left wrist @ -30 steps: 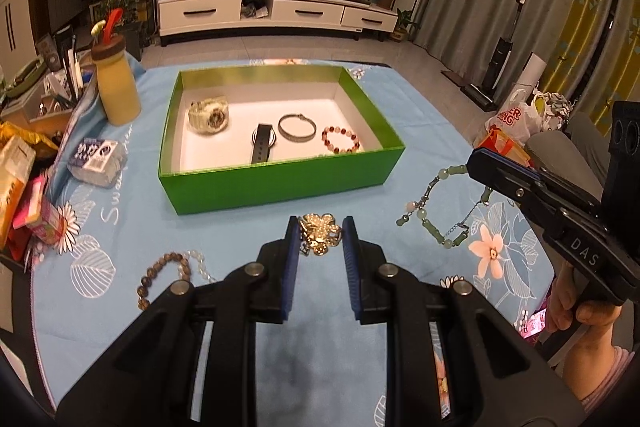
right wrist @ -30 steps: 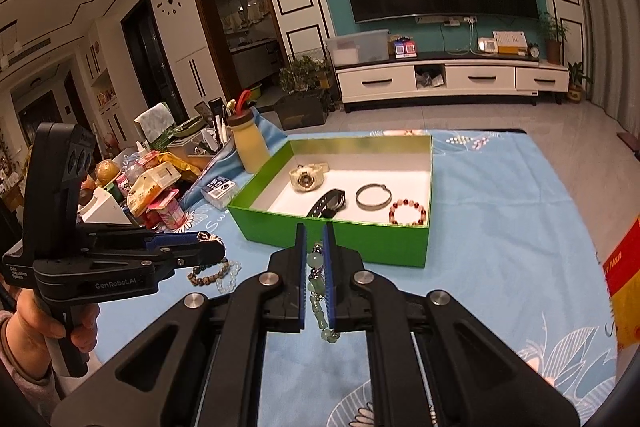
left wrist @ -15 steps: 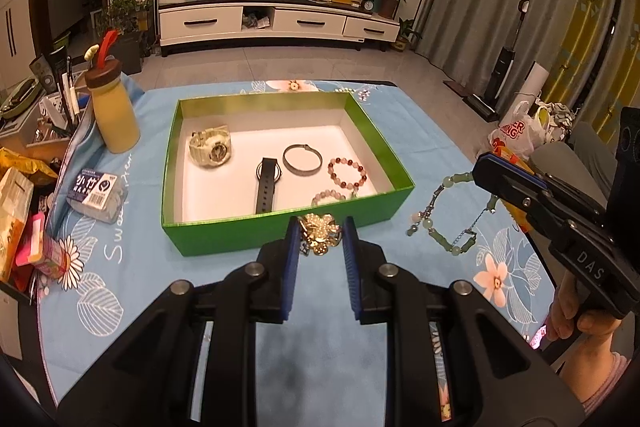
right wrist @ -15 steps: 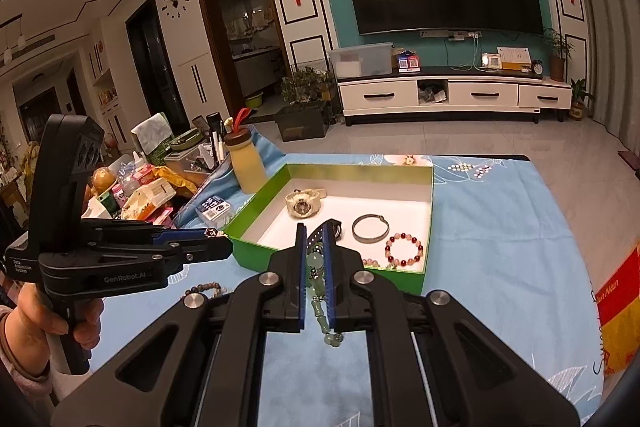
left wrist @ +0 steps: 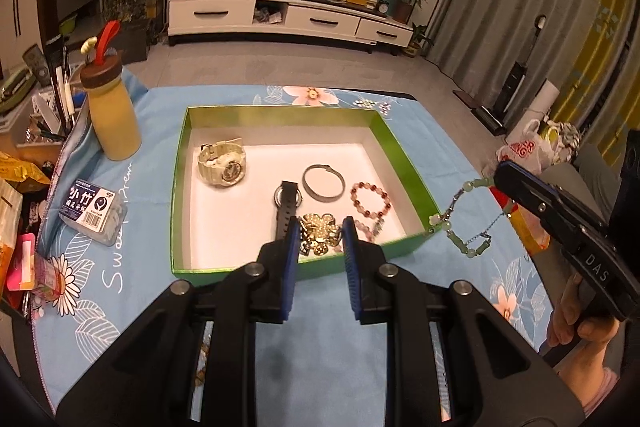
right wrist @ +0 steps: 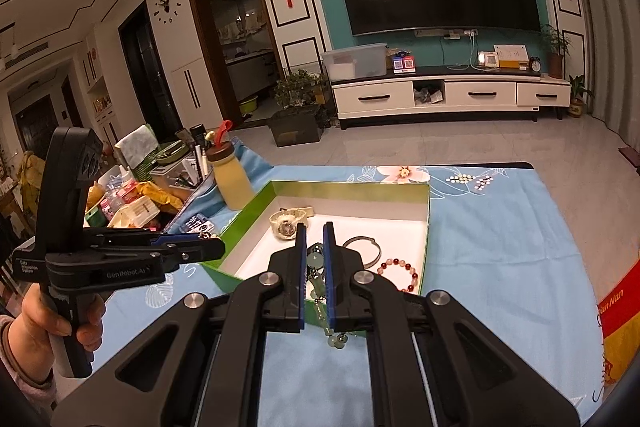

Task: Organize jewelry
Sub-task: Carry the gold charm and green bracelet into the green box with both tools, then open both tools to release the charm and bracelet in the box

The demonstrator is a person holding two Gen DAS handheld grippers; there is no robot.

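Left gripper [left wrist: 319, 233], black with blue pads, clamped on a gold flower-shaped brooch [left wrist: 319, 238]; brooch held over the near wall of the open green cardboard box with white floor [left wrist: 280, 117].

Right gripper [right wrist: 313, 245] pinched tight on a pale green jade bead strand with chain links [right wrist: 318, 285]; strand dangles between the pads, its lower beads hanging over the blue floral tablecloth [right wrist: 500, 247] just short of the box's near edge. From the left wrist view this strand [left wrist: 460, 227] hangs at 3 o'clock of the box, outside its right wall.

Inside the box:
- cream chunky wristwatch [left wrist: 222, 167], 10 o'clock
- black strap watch [left wrist: 287, 205], centre
- thin grey metal bangle [left wrist: 323, 183], just right of it
- red-pink bead bracelet [left wrist: 370, 201], 4 o'clock

Yellow bottle with brown lid [left wrist: 110, 111] stands at 9 o'clock, apart from the box.
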